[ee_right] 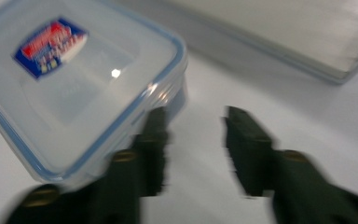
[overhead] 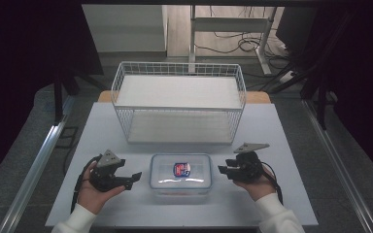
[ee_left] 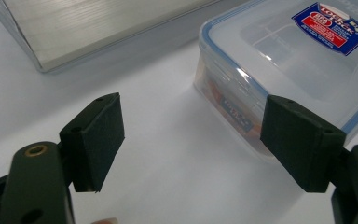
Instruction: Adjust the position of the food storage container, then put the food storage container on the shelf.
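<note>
the clear lidded container (overhead: 180, 174) is set flat on the white worktop (overhead: 281, 145), near its front edge and midway between the two hands, with its long axis running from one hand to the other. a red and blue label (overhead: 181, 169) is seen on the lid, whose rim is edged in blue; orange contents can be made out through the side wall in the left gripper view, though what they are cannot be told.

the left gripper (overhead: 135, 176) is held just beside the container's left short end, jaws spread wide with nothing between them; in its own view the container's corner (ee_left: 242, 100) is seen close in front of one pad (ee_left: 303, 140), apart from it. the right gripper (overhead: 222, 170) is held just beside the right short end, jaws parted and empty too; its view is blurred, and the container's corner (ee_right: 168, 70) lies ahead of one jaw, touching or not cannot be told.

both hands appear about equally near, so the container is judged to lie inward from each gripper, along the line joining them.

behind the container a white wire basket (overhead: 179, 70) stands on the worktop, well apart from both hands.
</note>
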`<state>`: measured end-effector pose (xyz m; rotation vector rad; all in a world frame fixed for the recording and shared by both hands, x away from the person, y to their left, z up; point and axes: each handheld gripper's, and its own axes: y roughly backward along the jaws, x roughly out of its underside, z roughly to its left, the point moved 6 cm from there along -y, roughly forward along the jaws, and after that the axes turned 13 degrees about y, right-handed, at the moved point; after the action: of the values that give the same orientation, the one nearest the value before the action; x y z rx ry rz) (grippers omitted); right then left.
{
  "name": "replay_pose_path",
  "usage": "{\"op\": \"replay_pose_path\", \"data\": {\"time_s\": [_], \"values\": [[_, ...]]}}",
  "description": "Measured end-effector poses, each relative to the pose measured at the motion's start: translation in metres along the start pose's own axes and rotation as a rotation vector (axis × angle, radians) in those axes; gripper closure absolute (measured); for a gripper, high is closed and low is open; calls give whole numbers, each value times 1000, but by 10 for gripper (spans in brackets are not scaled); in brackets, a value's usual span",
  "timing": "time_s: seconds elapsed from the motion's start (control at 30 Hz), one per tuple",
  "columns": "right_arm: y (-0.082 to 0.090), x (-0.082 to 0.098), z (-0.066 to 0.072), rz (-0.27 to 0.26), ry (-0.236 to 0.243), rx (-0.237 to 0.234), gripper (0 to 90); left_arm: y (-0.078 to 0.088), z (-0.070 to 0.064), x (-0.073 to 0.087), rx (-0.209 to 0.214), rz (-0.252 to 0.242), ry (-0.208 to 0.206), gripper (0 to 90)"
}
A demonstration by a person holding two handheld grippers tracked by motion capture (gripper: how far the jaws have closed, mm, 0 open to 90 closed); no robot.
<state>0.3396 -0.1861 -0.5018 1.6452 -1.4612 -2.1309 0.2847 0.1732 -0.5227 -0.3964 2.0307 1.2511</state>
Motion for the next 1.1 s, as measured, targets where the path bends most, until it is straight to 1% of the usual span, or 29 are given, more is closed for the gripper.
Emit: {"op": "replay_pose_path", "data": {"time_s": [0.03,0.1,0.13,0.17,0.27,0.37,0.4,0.5,0.57,0.67,0.77,0.87,0.93,0.97,1.07,1.1], "values": [[2,-1,0,-18,-14,-8,374,0,0,1,-1,1,5,214],[6,-3,3,-72,-35,-59,314,2,2,4,-4,3,10,215],[9,-4,5,-122,-49,-119,262,2,3,5,-5,2,13,215],[9,-4,5,-122,-49,-119,262,2,3,5,-4,2,13,215],[12,-4,7,-186,-93,-166,225,2,4,5,-3,0,13,215],[16,-3,7,-217,-132,-188,201,1,2,5,-1,2,7,215],[18,-2,7,-223,-141,-187,197,1,2,6,0,4,6,214],[20,3,7,-213,-137,-171,185,0,1,6,0,5,0,215],[21,7,6,-211,-139,-161,178,0,1,5,0,-3,-1,214],[21,9,5,-209,-158,-169,175,1,-1,3,6,-17,1,209],[19,10,5,-202,-160,-179,175,0,-2,0,38,-21,29,202],[15,13,5,-187,-159,-174,175,-3,-1,-1,52,-18,45,203],[14,14,5,-186,-161,-180,175,-4,-1,-3,63,-20,63,205],[14,14,5,-186,-161,-180,175,-4,-1,-4,77,-21,76,205],[13,13,7,-192,-171,-196,175,-6,-2,-8,120,-22,141,202],[12,13,8,-196,-181,-202,175,-7,-2,-9,119,-24,151,203]]}}
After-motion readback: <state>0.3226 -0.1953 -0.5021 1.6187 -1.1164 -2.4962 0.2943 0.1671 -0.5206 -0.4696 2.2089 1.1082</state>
